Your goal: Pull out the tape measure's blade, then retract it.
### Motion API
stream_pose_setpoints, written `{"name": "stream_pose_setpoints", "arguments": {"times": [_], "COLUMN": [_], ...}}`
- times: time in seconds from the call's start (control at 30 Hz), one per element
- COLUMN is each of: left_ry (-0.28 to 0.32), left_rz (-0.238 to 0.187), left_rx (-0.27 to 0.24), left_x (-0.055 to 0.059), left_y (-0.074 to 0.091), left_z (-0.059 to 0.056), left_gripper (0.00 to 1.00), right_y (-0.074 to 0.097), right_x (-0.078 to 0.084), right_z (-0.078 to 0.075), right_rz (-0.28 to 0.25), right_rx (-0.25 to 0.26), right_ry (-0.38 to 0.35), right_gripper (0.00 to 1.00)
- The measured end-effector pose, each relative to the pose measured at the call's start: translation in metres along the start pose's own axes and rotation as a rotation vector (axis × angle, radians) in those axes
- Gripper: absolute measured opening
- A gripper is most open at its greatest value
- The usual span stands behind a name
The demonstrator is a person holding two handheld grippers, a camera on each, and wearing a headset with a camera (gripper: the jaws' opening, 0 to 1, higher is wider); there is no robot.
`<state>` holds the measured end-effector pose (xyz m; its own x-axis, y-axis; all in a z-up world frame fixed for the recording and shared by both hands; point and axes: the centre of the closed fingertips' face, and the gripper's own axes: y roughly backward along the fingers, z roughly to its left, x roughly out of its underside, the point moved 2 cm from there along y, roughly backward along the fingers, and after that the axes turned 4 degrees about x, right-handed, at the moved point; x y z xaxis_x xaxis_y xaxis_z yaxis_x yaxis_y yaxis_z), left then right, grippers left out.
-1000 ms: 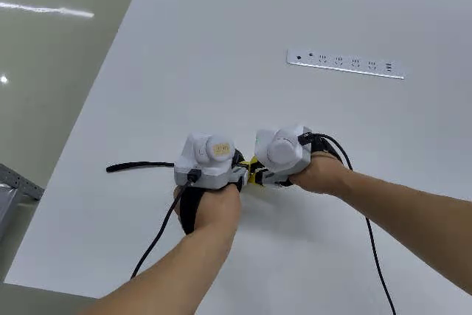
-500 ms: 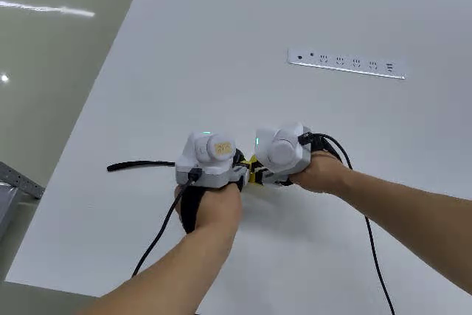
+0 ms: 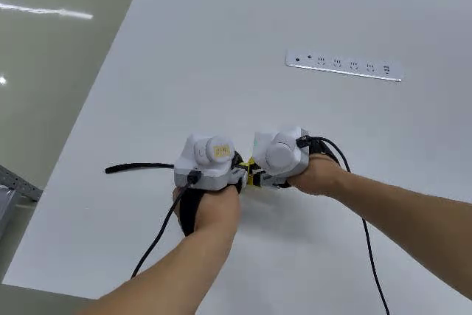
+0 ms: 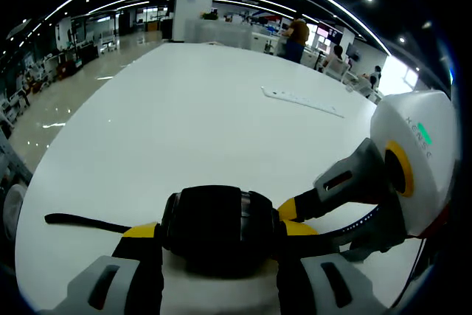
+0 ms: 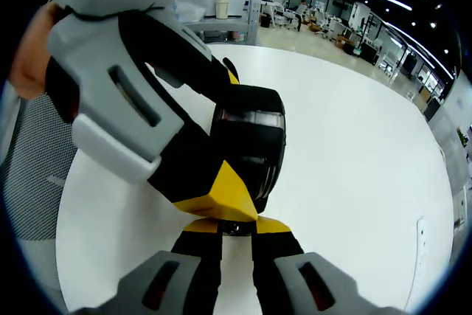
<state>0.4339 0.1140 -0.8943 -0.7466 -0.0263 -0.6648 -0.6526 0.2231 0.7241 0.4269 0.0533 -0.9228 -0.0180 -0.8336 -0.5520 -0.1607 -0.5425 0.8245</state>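
The tape measure (image 4: 219, 219) is a black case with a dark wrist strap (image 4: 81, 221) trailing off to its left. My left gripper (image 4: 219, 235) is shut on the case, a yellow-tipped jaw on each side. In the right gripper view the case (image 5: 247, 145) sits straight ahead, and my right gripper (image 5: 236, 228) is shut at the case's lower edge, where the blade's end lies mostly hidden. From the head view the left gripper (image 3: 237, 172) and right gripper (image 3: 258, 173) meet nose to nose over the table, a sliver of the tape measure (image 3: 248, 170) showing between them.
A white power strip (image 3: 343, 68) lies flat farther back on the right of the white table (image 3: 221, 49). The strap (image 3: 140, 167) rests on the table at the left. Black cables (image 3: 369, 248) run back from both grippers. Floor lies beyond the table's left edge.
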Motion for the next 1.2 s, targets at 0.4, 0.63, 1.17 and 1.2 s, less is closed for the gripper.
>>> {"name": "stream_pose_setpoints", "arguments": {"times": [0.4, 0.63, 1.17, 1.2], "left_ry": [0.001, 0.004, 0.008, 0.007], "left_rz": [-0.002, -0.007, -0.016, -0.016], "left_rx": [-0.001, -0.001, 0.003, 0.003], "left_x": [-0.0006, -0.0005, -0.0008, -0.0004], "left_y": [0.0, 0.0004, 0.0019, 0.0018], "left_z": [-0.0002, 0.0005, 0.0013, 0.0012], "left_gripper": [0.6, 0.6, 0.61, 0.61], "right_y": [0.0002, 0.0003, -0.0001, -0.0001], "right_x": [0.0002, -0.0003, -0.0011, -0.0011], "right_z": [0.0002, 0.0006, 0.0006, 0.0005], "right_rz": [0.004, 0.006, 0.014, 0.014], "right_rx": [0.005, 0.01, 0.025, 0.026], "right_ry": [0.0, 0.003, -0.016, -0.018], "right_gripper": [0.16, 0.16, 0.17, 0.17]}}
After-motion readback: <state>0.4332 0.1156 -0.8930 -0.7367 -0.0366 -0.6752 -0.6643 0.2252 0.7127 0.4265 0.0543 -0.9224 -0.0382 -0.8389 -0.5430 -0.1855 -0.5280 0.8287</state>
